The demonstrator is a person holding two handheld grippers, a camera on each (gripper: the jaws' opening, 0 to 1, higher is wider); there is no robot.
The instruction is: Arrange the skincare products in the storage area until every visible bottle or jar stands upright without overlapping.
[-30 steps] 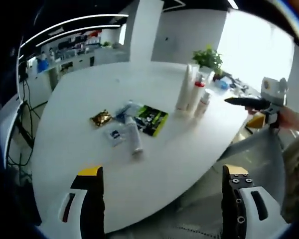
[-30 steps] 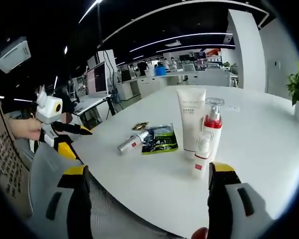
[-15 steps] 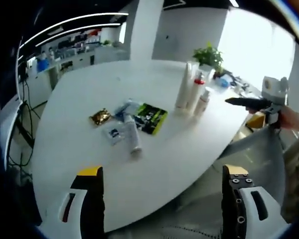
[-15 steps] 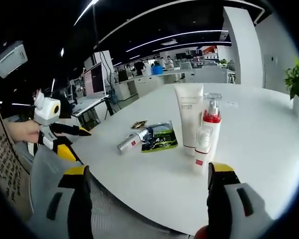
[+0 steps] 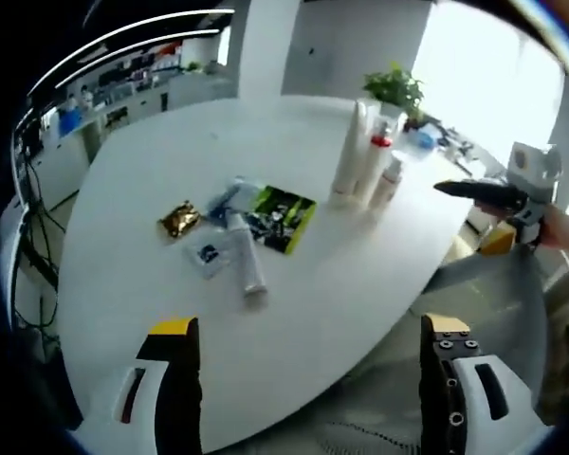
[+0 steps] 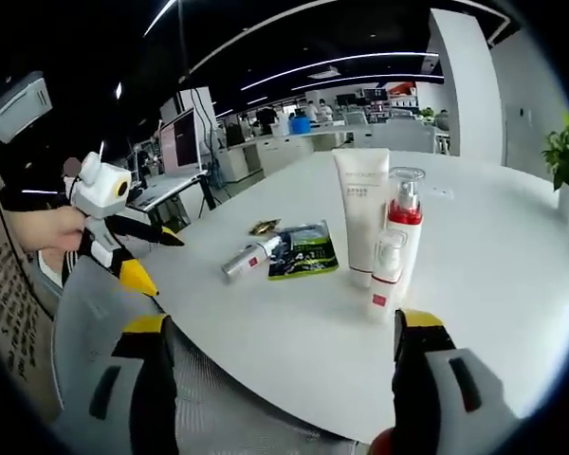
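Three products stand upright in a tight group on the white table (image 5: 123,171): a tall white tube (image 5: 349,156) (image 6: 363,210), a pump bottle with a red collar (image 5: 373,169) (image 6: 401,232) and a small white bottle (image 5: 389,183) (image 6: 383,275). A silver bottle (image 5: 247,263) (image 6: 248,259) lies on its side beside a green sachet (image 5: 283,216) (image 6: 303,253). My left gripper (image 5: 308,327) hangs open off the table's near edge, well short of the lying bottle. My right gripper (image 6: 283,324) is open too, just in front of the standing group, holding nothing.
A gold sachet (image 5: 178,220) (image 6: 263,227), a white sachet (image 5: 209,254) and a blue packet (image 5: 226,199) lie near the lying bottle. A potted plant (image 5: 394,90) (image 6: 564,161) stands at the far edge. A grey chair back (image 6: 85,313) sits below the table edge.
The left gripper view has tipped down and shifted a little. In the right gripper view the left gripper shows slightly higher. Nothing on the table has moved.
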